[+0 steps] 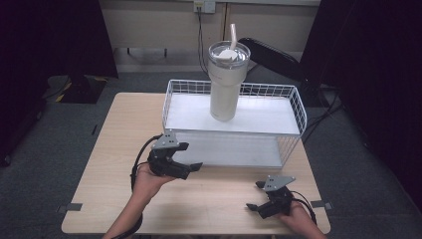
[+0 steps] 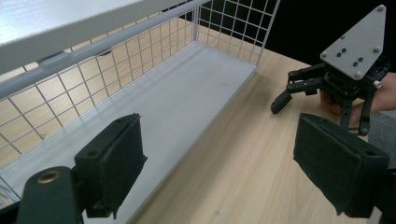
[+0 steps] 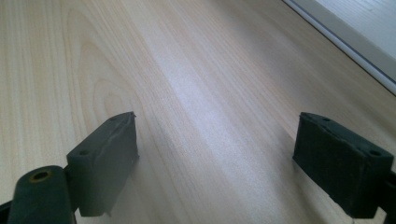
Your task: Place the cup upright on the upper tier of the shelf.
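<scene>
High view | tumbler (image 1: pixel 226 82) upright on wire shelf rack (image 1: pixel 293 112) | left gripper (image 1: pixel 190 157), right gripper (image 1: pixel 255 195) fingers released

Tumbler (image 1: pixel 227 84) with straw upright on white wire shelf (image 1: pixel 234 124); wooden table (image 1: pixel 114 164).

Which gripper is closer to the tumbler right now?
Left. The left gripper sits at the wire shelf's front left corner, below the tumbler; the right gripper rests near the table's front right edge.

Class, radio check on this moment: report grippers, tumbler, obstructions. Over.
Left gripper open, empty, at rack front. Right gripper open, empty, low over table. Tumbler upright on top shelf, untouched. Nothing between grippers and rack.
</scene>
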Available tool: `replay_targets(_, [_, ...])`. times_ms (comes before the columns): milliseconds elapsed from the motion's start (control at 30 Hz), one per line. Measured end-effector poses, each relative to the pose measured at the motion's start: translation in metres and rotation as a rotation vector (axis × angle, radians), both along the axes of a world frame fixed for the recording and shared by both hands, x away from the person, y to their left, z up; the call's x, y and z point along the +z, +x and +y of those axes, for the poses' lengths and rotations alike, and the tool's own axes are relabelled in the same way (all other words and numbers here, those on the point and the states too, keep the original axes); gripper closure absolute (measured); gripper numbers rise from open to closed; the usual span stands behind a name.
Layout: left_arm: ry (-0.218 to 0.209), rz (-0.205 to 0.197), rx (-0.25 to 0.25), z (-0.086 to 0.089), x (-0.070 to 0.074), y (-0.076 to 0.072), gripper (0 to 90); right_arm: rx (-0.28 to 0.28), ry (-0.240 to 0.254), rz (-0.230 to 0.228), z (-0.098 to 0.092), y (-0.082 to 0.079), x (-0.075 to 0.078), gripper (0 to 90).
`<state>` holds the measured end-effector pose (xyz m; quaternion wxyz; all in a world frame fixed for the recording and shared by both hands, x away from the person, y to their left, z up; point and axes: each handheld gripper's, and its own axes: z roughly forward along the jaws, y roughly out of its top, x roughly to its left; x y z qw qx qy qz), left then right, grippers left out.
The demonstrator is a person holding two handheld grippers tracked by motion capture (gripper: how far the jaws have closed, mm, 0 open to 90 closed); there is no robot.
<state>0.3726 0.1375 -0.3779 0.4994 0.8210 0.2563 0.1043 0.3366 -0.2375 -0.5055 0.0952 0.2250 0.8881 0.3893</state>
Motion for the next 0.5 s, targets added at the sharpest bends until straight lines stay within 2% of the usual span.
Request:
replay_targets(300, [0.011, 0.011, 0.012, 0.008, -0.009, -0.004, 15.5, 0.0, 0.0, 0.0, 0.0, 0.0, 0.0, 13.1])
replay_targets(500, [0.003, 0.023, 0.025, 0.015, -0.016, -0.006, 15.5, 0.0, 0.0, 0.0, 0.0, 0.0, 0.0, 13.1])
